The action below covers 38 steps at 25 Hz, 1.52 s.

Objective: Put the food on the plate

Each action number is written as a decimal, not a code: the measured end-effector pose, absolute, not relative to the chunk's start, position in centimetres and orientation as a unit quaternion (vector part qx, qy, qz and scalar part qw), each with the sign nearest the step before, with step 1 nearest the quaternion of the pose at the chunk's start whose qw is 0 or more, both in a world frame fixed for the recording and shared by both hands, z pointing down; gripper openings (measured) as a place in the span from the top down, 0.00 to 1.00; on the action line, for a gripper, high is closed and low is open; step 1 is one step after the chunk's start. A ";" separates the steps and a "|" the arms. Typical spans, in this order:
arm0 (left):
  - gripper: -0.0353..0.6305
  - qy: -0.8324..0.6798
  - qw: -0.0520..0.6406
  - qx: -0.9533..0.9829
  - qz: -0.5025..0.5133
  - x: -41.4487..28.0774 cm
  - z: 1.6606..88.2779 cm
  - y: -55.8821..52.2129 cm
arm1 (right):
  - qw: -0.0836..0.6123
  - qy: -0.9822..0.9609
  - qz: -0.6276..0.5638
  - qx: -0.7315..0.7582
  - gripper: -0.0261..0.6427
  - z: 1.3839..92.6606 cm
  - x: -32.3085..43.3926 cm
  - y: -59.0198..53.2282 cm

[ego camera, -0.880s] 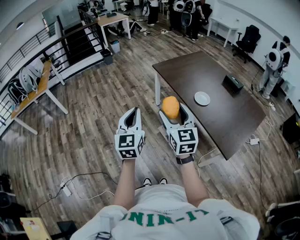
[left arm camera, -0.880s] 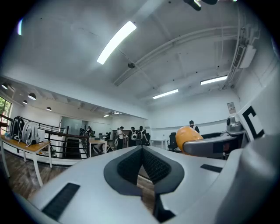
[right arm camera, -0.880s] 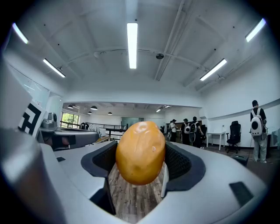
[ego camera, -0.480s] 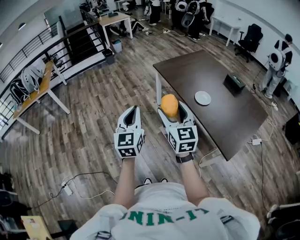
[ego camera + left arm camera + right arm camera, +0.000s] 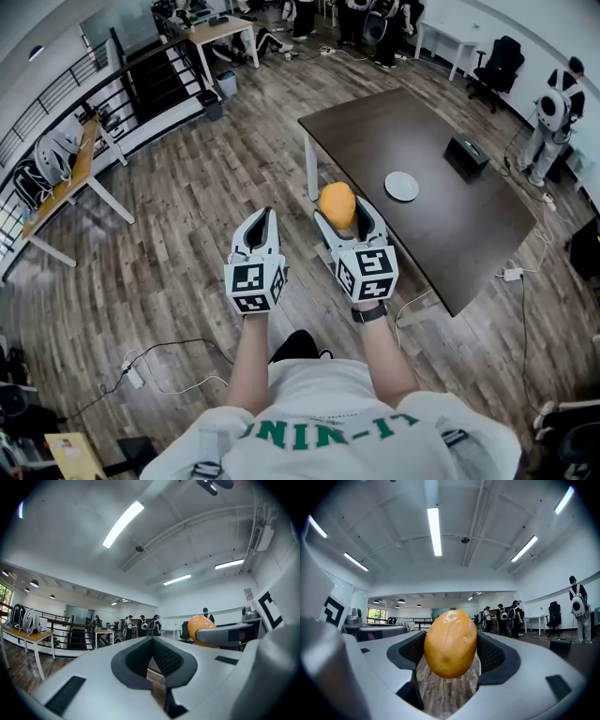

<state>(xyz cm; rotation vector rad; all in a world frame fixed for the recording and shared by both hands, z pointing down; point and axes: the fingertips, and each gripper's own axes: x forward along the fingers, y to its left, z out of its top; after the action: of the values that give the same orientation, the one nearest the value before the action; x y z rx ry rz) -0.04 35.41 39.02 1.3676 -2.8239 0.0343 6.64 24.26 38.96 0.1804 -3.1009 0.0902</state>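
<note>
My right gripper (image 5: 343, 212) is shut on an orange, potato-like piece of food (image 5: 337, 203), which fills the space between the pads in the right gripper view (image 5: 450, 643). It hangs in the air just short of the near corner of the dark brown table (image 5: 441, 234). A small white plate (image 5: 401, 186) lies on the table's middle, to the right of and beyond the food. My left gripper (image 5: 262, 226) hovers beside the right one over the wooden floor, its jaws shut with nothing between them (image 5: 152, 641).
A black box (image 5: 467, 154) sits on the table beyond the plate. A white table leg (image 5: 310, 171) stands just beyond the food. Cables and a power strip (image 5: 511, 275) lie on the floor right of the table. People, chairs and desks stand further away.
The view has shifted a little and the table has come slightly nearer. Both grippers keep their pose, the food still held in the right one.
</note>
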 end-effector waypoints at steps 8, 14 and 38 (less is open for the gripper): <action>0.93 -0.892 0.001 0.452 0.010 -3.2 40.2 31.0 | 0.009 -0.995 0.070 0.066 0.43 40.5 3.9 20.0; 0.93 -0.883 0.001 0.470 -0.001 -9.0 41.2 25.2 | 0.010 -0.996 0.060 0.058 0.43 41.6 -1.4 15.9; 0.93 -0.835 -0.020 0.550 -0.005 -35.0 38.3 5.0 | -0.008 -0.990 0.060 0.124 0.43 39.4 -27.1 -1.9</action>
<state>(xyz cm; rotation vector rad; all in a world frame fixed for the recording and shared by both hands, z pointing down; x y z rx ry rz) -34.96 5.01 38.33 1.7505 -2.6566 -0.0156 -27.10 -1.92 39.37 0.3930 -3.1270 0.1882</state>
